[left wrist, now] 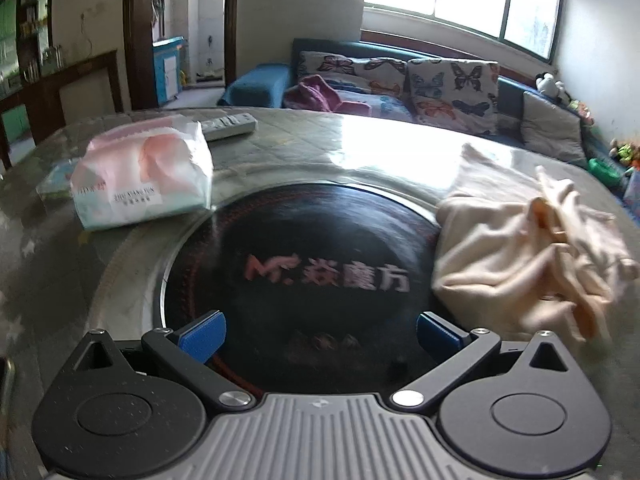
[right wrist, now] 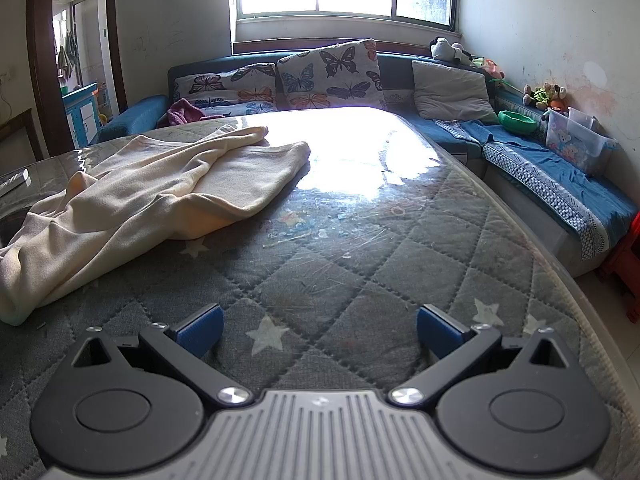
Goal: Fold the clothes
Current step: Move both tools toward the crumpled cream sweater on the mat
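While the crumpled cream knit garment [right wrist: 152, 184] lies bunched on the quilted grey desk [right wrist: 360, 240], both tools, left [left wrist: 320, 338] and right [right wrist: 320, 332], gape empty; pinching one layer could drag the heap across the slick cover.

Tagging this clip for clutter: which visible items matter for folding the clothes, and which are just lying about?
For the job:
cream garment, unfolded and crumpled on the table
left gripper, open, empty
right gripper, open, empty

Lying about:
tissue pack
remote control
black round hotplate
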Demonstrator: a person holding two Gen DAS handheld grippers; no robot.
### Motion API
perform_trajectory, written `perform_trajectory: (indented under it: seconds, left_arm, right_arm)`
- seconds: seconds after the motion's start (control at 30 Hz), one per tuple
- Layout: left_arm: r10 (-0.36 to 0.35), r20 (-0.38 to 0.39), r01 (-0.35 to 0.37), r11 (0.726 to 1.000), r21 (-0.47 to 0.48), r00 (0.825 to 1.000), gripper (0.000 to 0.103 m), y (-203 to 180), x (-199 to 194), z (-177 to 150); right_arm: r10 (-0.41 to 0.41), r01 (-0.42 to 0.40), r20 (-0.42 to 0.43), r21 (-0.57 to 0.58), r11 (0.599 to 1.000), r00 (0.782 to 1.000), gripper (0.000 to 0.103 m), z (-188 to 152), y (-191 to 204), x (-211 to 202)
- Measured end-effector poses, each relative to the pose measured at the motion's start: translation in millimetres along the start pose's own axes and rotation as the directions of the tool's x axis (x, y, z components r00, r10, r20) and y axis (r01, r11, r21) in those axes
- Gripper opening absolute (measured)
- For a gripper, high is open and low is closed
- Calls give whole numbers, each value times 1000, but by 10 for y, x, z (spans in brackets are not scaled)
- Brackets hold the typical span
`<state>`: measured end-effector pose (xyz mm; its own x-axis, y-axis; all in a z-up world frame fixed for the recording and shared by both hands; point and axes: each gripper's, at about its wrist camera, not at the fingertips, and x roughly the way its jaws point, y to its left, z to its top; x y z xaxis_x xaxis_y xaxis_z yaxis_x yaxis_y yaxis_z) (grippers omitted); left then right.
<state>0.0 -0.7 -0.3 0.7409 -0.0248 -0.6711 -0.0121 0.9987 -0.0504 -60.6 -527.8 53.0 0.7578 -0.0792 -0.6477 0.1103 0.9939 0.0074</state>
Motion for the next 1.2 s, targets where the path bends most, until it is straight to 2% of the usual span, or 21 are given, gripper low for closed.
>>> perform_trajectory:
  seconds: [0.1,0.23,0.33,0.43,0.63,0.77,1.2]
  left_arm:
    - [13,-1,-13,1000,23,1000,103,-83,27,-36]
    - [17,28,-19,997,74,999,103,-418,-7,-210]
    - [-44,23,44,999,23,999,103,-411,-204,-261]
    - [-78,-22,78,997,2,997,103,-388,-347,-267]
    - [-125,-75,126,992,21,989,103,-574,-509,-387]
    - [-139,-69,142,989,46,988,103,-663,-664,-457]
    - [-130,4,129,984,122,991,103,-917,-1066,-510]
  right_arm:
    - [-2,2,0,-2,1000,1000,103,13,-11,-4]
    - [-2,2,-1,-3,1000,1000,103,26,-22,-7]
    - [-3,3,-1,-4,1000,1000,103,32,-26,-9]
    - [-2,2,-1,-3,1000,1000,103,33,-36,-4]
    - [2,-2,-2,3,1000,1000,103,61,-53,-33]
    - [1,-1,14,14,1000,1000,103,35,-46,-108]
    - [-15,10,117,44,999,993,103,-98,24,-626]
